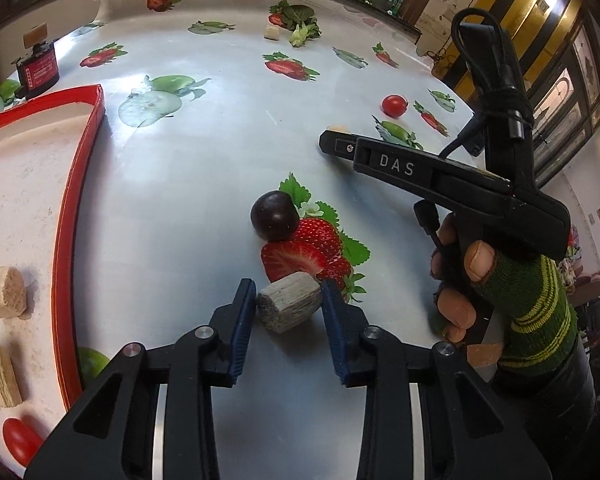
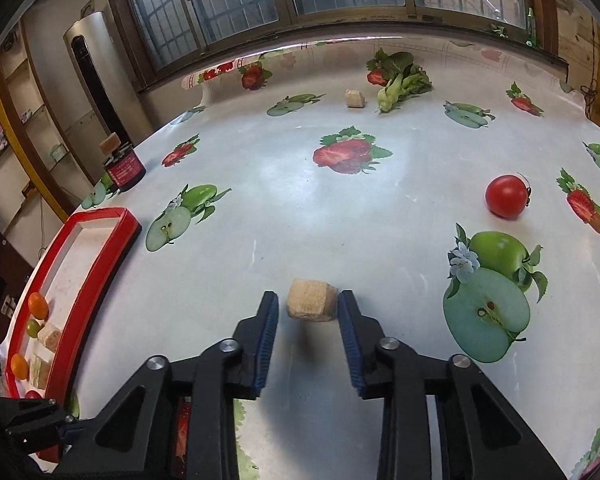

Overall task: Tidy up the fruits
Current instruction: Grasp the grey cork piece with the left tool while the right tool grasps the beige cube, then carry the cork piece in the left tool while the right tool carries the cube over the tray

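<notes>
In the left wrist view my left gripper (image 1: pixel 289 294) stands open around a grey-brown sugarcane chunk (image 1: pixel 290 302) on the table, its pads close on both sides. A dark round plum (image 1: pixel 273 216) lies just beyond it. The red-rimmed tray (image 1: pixel 74 200) at the left holds cane chunks (image 1: pixel 3 297) and a red tomato (image 1: pixel 18 440). In the right wrist view my right gripper (image 2: pixel 309 306) is open around a tan cane chunk (image 2: pixel 312 299) on the table. A red tomato (image 2: pixel 506 196) lies far right, also seen in the left wrist view (image 1: pixel 394 105). The tray (image 2: pixel 96 264) is at the left.
The table has a fruit-print cloth. A dark jar (image 2: pixel 125 170) with a block on top stands at the back left. Leafy greens (image 2: pixel 400 80) and another cane chunk (image 2: pixel 354 98) lie at the far edge. The right hand-held gripper (image 1: pixel 440 176) shows in the left wrist view.
</notes>
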Demonstrator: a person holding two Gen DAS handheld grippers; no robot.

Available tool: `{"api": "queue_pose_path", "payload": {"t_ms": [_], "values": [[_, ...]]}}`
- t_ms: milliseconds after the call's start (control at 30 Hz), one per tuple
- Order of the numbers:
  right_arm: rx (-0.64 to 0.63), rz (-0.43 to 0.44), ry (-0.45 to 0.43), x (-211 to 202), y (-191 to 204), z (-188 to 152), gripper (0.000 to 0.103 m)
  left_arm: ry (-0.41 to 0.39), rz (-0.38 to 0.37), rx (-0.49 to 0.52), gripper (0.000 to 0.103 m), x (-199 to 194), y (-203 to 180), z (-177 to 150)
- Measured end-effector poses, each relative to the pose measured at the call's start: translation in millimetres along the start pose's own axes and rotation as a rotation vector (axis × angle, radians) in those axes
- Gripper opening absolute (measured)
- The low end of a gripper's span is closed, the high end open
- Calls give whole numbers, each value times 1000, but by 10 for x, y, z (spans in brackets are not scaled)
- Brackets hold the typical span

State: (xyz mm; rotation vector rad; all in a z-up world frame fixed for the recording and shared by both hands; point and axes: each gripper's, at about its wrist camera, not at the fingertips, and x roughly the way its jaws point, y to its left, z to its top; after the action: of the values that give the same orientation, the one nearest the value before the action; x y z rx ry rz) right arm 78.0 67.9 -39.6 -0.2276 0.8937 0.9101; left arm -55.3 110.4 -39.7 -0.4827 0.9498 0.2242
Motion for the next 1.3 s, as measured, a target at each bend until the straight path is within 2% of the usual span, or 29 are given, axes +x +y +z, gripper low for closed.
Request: {"api": "queue_pose_path", "payload": {"t_ms": [267,567,800,1300], "values": [[16,9,-28,-340,-28,-70,26,-22,10,-9,31,-136,35,14],[16,58,-51,-675,155,-162,26,-90,54,-21,31,-443,171,63],[-9,91,-49,-757,407,-228,26,-140,103,-45,31,-659,351,95],[-74,136,-47,-770,870,-200,26,-186,138,-106,31,-925,699,74]]}}
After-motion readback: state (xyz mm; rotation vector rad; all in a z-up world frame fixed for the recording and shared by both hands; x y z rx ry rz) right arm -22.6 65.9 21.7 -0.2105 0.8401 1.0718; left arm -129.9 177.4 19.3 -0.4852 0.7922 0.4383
